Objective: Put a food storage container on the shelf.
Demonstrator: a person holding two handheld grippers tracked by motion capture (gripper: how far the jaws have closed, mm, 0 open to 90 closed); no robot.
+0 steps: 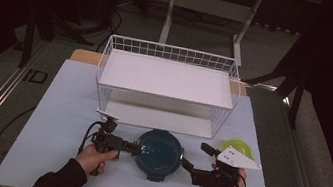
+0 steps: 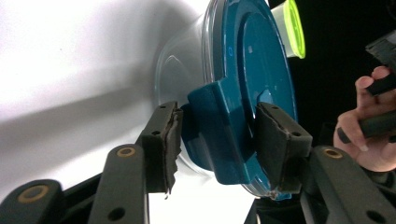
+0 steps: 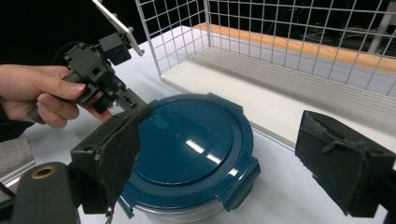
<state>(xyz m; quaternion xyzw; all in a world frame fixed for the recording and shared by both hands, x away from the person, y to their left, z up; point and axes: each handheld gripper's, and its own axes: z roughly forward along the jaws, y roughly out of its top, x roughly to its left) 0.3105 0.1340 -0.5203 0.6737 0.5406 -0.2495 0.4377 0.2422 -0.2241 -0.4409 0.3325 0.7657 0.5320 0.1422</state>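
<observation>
Glossy blue plastic lid (image 3: 191, 149); white wire-mesh metal rack (image 1: 165, 86); matt table (image 1: 58, 122).

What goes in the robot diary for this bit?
left gripper: jaws around lid tab | right gripper: open, beside container | lid: on

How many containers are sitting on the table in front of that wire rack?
2. The round container with the dark blue lid sits front and centre between the two grippers; a small cup with a green lid stands to its right, partly hidden behind the right gripper.

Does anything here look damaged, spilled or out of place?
Mostly no: the blue-lidded container sits upright and closed before the wire rack, with nothing spilled. Only the left gripper looks worn: one pad has a frayed edge.
</observation>
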